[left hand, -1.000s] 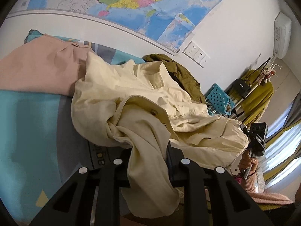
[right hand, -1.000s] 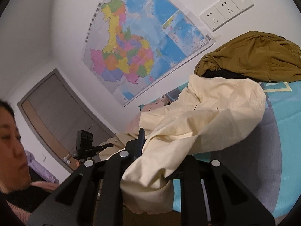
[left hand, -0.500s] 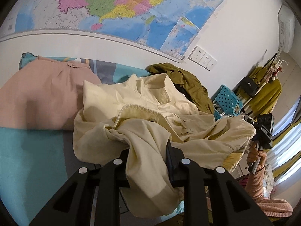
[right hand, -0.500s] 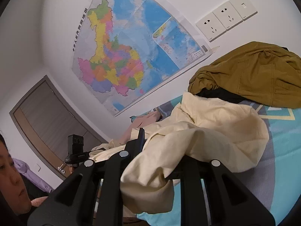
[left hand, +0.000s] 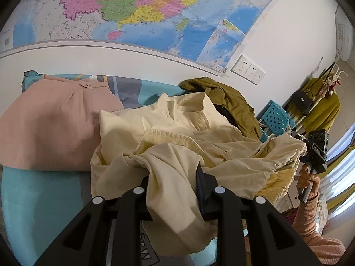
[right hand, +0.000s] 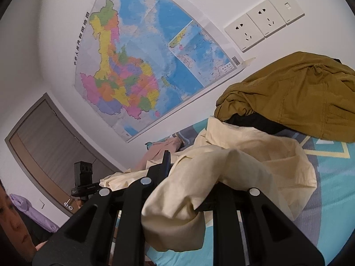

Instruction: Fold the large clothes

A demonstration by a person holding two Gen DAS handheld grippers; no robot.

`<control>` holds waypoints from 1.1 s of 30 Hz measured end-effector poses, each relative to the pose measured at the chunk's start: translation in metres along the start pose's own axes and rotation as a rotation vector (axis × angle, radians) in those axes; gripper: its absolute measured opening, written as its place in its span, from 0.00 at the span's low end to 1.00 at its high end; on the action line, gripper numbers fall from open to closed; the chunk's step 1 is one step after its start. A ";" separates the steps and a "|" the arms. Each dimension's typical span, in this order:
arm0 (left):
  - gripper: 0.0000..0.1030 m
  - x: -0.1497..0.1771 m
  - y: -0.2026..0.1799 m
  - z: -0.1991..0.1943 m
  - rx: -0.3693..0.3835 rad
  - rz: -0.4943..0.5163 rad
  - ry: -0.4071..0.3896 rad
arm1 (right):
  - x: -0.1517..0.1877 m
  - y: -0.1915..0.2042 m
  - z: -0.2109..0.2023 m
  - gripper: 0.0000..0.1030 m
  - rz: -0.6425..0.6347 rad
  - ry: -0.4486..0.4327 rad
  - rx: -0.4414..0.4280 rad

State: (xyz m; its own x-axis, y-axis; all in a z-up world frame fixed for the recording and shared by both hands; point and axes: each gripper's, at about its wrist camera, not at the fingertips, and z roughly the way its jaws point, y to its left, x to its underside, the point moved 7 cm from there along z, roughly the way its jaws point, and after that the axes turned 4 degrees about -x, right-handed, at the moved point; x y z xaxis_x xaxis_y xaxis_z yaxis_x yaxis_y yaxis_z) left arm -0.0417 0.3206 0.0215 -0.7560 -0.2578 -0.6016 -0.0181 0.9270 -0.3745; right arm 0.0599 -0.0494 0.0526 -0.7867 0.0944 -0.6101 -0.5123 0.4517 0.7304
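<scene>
A large cream shirt (left hand: 177, 133) lies bunched on the teal patterned bed (left hand: 40, 199). My left gripper (left hand: 175, 177) is shut on a fold of the cream shirt, which drapes over its fingers. My right gripper (right hand: 188, 177) is shut on another part of the same shirt (right hand: 255, 155) and holds it above the bed (right hand: 337, 199). The shirt's collar points toward the wall. The right gripper (left hand: 315, 155) also shows at the right of the left wrist view, and the left gripper (right hand: 83, 181) at the left of the right wrist view.
A folded pink garment (left hand: 55, 119) lies at the left of the bed. An olive-brown jacket (right hand: 292, 93) is heaped by the wall behind the shirt. A wall map (left hand: 155, 11) and sockets (right hand: 264, 28) are on the wall. A blue stool (left hand: 277, 117) and clothes rack (left hand: 321, 106) stand right.
Both grippers have risen and tilted up toward the wall, lifting the cream shirt's gripped edges. The shirt has bunched closer toward the wall and the olive jacket.
</scene>
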 end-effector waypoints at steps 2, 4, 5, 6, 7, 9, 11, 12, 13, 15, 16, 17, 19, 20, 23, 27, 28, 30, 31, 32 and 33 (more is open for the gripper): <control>0.23 -0.004 0.000 0.002 -0.011 0.002 0.003 | -0.004 -0.002 0.004 0.16 0.004 0.003 0.008; 0.23 -0.009 0.000 0.004 -0.021 0.009 0.003 | -0.007 -0.005 0.006 0.16 0.011 0.005 0.013; 0.23 -0.011 0.000 0.005 -0.024 0.011 0.004 | -0.010 -0.007 0.008 0.16 0.014 0.005 0.016; 0.23 -0.013 0.000 0.006 -0.028 0.011 0.005 | -0.011 -0.008 0.010 0.16 0.020 0.005 0.019; 0.23 -0.016 0.001 0.007 -0.031 0.010 0.006 | -0.013 -0.009 0.011 0.16 0.023 0.006 0.023; 0.23 -0.021 0.003 0.010 -0.039 0.010 0.010 | -0.016 -0.013 0.015 0.17 0.027 0.008 0.033; 0.23 -0.026 0.005 0.014 -0.047 0.005 0.015 | -0.019 -0.016 0.020 0.17 0.032 0.012 0.044; 0.23 -0.028 0.006 0.016 -0.050 0.004 0.016 | -0.021 -0.019 0.022 0.17 0.040 0.013 0.049; 0.23 -0.031 0.007 0.018 -0.052 0.001 0.019 | -0.023 -0.021 0.024 0.17 0.047 0.014 0.052; 0.23 -0.037 0.010 0.023 -0.064 -0.005 0.023 | -0.026 -0.025 0.029 0.18 0.049 0.019 0.065; 0.23 -0.039 0.011 0.026 -0.069 -0.008 0.026 | -0.028 -0.029 0.031 0.18 0.060 0.020 0.070; 0.23 -0.042 0.013 0.028 -0.074 -0.008 0.027 | -0.029 -0.030 0.033 0.19 0.063 0.023 0.075; 0.23 -0.046 0.015 0.033 -0.085 -0.010 0.032 | -0.031 -0.036 0.039 0.19 0.071 0.029 0.090; 0.23 -0.048 0.016 0.037 -0.088 -0.014 0.036 | -0.033 -0.040 0.042 0.19 0.076 0.033 0.096; 0.23 -0.054 0.021 0.044 -0.105 -0.022 0.044 | -0.037 -0.046 0.049 0.19 0.084 0.042 0.109; 0.23 -0.063 0.027 0.055 -0.121 -0.034 0.057 | -0.041 -0.054 0.058 0.21 0.094 0.054 0.124; 0.23 -0.065 0.029 0.058 -0.127 -0.036 0.061 | -0.042 -0.057 0.061 0.22 0.098 0.058 0.132; 0.23 -0.067 0.031 0.064 -0.136 -0.040 0.068 | -0.044 -0.063 0.064 0.22 0.111 0.063 0.140; 0.23 -0.068 0.033 0.066 -0.141 -0.040 0.070 | -0.044 -0.066 0.067 0.22 0.114 0.065 0.145; 0.23 -0.070 0.035 0.070 -0.151 -0.039 0.076 | -0.045 -0.068 0.069 0.23 0.123 0.066 0.150; 0.23 -0.071 0.036 0.073 -0.158 -0.039 0.079 | -0.046 -0.070 0.071 0.23 0.126 0.068 0.152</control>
State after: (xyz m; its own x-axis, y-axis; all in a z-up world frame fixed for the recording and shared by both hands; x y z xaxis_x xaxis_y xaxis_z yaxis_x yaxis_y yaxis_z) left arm 0.0593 0.3525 -0.0007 -0.8018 -0.2780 -0.5290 -0.1465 0.9496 -0.2770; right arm 0.1561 -0.0226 0.0075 -0.8654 0.1005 -0.4908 -0.3545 0.5694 0.7417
